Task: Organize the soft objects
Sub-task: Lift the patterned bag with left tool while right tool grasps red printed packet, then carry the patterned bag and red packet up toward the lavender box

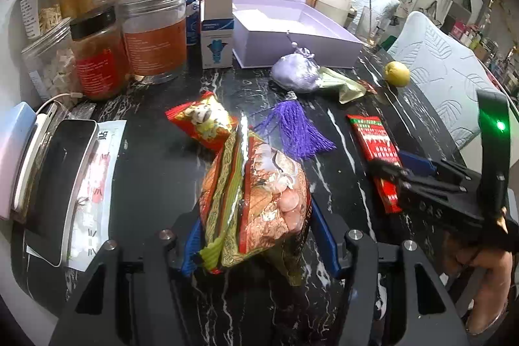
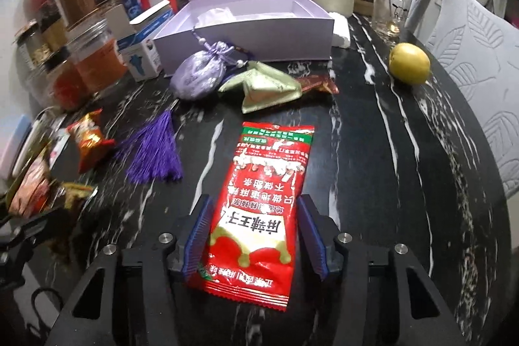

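My left gripper (image 1: 256, 235) is shut on a puffy snack bag (image 1: 259, 193) with pink and green print, held upright off the black marble table (image 1: 155, 171). My right gripper (image 2: 256, 235) is open, its blue pads either side of a flat red packet (image 2: 262, 203) lying on the table; it also shows in the left wrist view (image 1: 376, 148). Beyond lie a purple sachet (image 2: 198, 77) with a tassel (image 2: 152, 151), a green pouch (image 2: 262, 86), a small red snack bag (image 2: 89, 138) and an open lilac box (image 2: 246, 34).
Jars (image 1: 152, 31) and small cartons (image 1: 217, 31) crowd the back left. A phone stack (image 1: 55, 184) lies at the left edge. A yellow fruit (image 2: 410, 64), a glass (image 2: 389, 12) and white cushioned chairs (image 2: 480, 60) are at the right.
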Available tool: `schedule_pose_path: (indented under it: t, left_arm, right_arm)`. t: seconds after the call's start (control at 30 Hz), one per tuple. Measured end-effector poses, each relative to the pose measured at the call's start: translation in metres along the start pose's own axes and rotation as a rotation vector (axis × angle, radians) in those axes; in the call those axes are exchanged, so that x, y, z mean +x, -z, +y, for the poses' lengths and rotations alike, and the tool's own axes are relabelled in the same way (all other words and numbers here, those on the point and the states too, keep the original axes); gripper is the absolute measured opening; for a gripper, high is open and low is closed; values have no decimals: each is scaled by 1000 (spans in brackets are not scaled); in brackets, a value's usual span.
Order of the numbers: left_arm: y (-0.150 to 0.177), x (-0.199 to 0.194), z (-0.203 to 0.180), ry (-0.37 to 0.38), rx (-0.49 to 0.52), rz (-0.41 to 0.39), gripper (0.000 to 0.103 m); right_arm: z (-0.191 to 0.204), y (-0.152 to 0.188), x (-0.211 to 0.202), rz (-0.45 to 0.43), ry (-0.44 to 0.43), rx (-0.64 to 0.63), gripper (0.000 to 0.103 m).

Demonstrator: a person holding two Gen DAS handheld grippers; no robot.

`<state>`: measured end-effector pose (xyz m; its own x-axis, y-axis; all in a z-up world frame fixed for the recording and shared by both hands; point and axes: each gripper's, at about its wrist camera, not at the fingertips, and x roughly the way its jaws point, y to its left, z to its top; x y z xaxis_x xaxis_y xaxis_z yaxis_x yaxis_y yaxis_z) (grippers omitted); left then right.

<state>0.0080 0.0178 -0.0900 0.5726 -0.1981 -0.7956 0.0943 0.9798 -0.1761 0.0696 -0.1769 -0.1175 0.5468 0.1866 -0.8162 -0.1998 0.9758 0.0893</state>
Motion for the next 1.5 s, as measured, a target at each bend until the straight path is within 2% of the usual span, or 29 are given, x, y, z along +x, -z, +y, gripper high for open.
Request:
schedule_pose_path:
  t: [0.37,0.5,0.6,0.63,0.7,0.83,1.17,1.5]
  left_arm:
    - [7,3,-12,52,23,29,58]
    - [7,3,-13,49,24,28,58]
    - [7,3,-12,39,21,26,58]
    - [8,3,-12,37,20,25,58]
    - [8,2,-11,32,16,28,58]
    - [9,2,-10,28,13,30,58]
    - [11,-8,-17,49,36,12,58]
    - [30,-31,-32,80,63,-24,58]
  right_arm:
    - [1,40,-36,61,-14,-17,55]
    - [5,40,-32,38,5,-19,71]
    - [11,37,-26,24,32,-39,72]
    - [13,36,-24,15,44,-50,71]
    - [16,36,-24,-8,66,-70,51]
    - [14,38,-27,-25,47,-72,46]
    - [0,45,-38,-40,1,0,45]
    - [0,66,-72,-89,-11,13,45]
